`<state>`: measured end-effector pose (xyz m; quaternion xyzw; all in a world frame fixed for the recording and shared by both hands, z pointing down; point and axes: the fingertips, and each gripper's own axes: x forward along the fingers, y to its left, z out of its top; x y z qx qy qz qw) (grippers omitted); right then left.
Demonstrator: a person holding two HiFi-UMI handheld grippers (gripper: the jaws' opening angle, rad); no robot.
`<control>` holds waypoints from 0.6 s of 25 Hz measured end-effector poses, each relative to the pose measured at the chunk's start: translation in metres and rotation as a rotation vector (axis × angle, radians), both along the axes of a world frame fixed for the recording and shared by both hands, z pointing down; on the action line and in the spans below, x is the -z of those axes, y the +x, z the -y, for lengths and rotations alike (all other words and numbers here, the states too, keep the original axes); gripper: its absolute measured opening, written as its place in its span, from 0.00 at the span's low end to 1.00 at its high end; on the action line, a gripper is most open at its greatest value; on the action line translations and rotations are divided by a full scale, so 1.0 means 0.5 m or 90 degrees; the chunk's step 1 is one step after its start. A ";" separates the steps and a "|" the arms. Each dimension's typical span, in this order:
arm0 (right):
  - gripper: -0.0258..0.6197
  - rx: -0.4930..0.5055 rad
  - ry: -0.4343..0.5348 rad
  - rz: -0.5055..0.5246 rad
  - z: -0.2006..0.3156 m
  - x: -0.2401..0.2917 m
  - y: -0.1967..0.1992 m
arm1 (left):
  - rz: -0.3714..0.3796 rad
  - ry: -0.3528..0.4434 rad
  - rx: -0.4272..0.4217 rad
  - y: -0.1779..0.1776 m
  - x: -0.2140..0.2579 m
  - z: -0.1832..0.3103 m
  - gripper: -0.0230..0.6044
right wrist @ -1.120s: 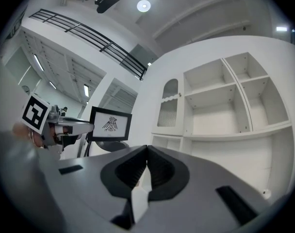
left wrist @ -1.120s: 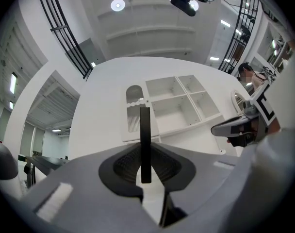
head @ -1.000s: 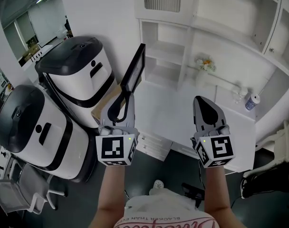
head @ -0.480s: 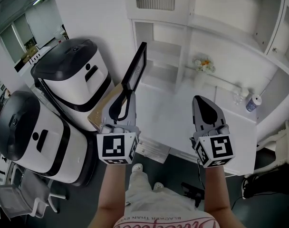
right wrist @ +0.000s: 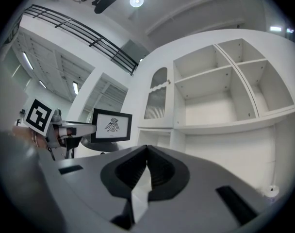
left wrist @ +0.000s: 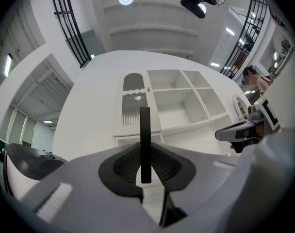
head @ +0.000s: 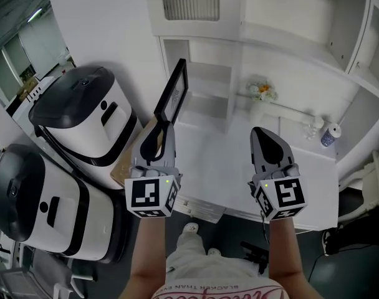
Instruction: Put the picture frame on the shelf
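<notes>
My left gripper (head: 166, 124) has its fingers clamped on the bottom edge of the picture frame (head: 172, 97). In the left gripper view the frame rises from between them as a thin dark bar, seen edge-on. The right gripper view catches its face: a white sheet with a small dark drawing inside a black border. I hold the frame upright in the air in front of the left side of the white shelf (head: 205, 83), and it is not yet on any of the boards. My right gripper (head: 265, 134) is level beside the left and well apart from it, over the white surface (head: 217, 157), its fingers together with nothing between them. A small bunch of flowers (head: 262, 92) and a bottle (head: 328, 134) stand further back on the surface. Two white-and-black machines (head: 83, 120) sit to my left.
</notes>
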<state>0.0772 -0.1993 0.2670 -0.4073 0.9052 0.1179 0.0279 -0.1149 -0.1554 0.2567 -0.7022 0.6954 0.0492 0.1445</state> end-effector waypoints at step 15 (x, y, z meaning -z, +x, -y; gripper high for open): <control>0.05 -0.105 -0.013 -0.020 0.163 -0.011 -0.100 | -0.029 -0.006 -0.103 -0.122 0.000 0.239 0.14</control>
